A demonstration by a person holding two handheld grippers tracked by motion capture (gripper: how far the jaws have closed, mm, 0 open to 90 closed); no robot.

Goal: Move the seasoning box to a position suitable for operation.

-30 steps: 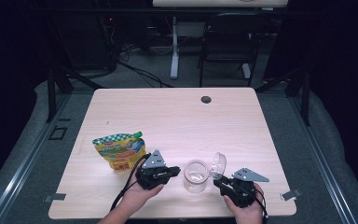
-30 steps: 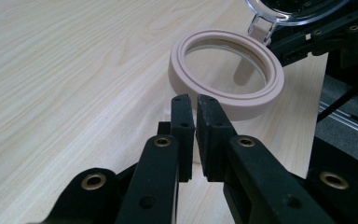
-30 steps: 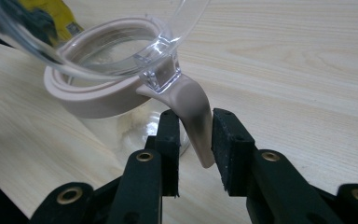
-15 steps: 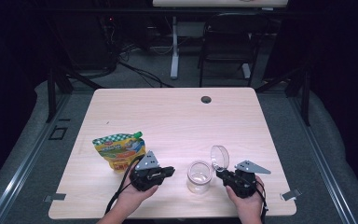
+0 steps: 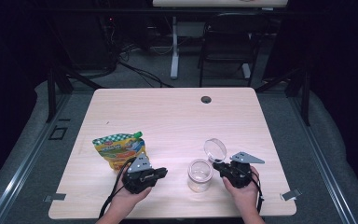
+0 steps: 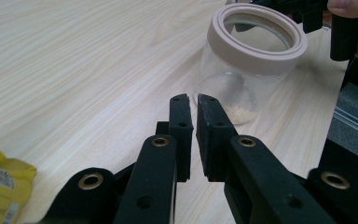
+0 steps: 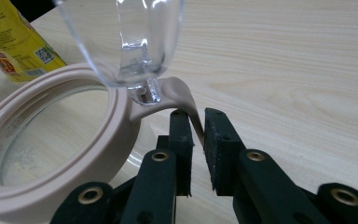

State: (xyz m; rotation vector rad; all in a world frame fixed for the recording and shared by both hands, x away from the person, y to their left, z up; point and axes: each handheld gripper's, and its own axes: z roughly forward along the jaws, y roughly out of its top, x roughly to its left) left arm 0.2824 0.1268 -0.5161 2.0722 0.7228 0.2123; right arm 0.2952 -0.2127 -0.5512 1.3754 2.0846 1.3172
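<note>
The far half of the bench (image 5: 177, 112) lies bare but for a small dark grommet (image 5: 206, 99) near its back edge — wide room to pass there. Near the front, the jar (image 5: 200, 175) stands between the two tongs, its lid (image 5: 215, 150) tilted up open just behind it, blocking the way over the rim from the right. The pouch (image 5: 119, 150) stands just behind the left tongs (image 5: 161, 172), closing that side. The right tongs (image 5: 218, 165) sit tight against the jar — between jar and left tongs a strip of bare wood stays free.
</note>
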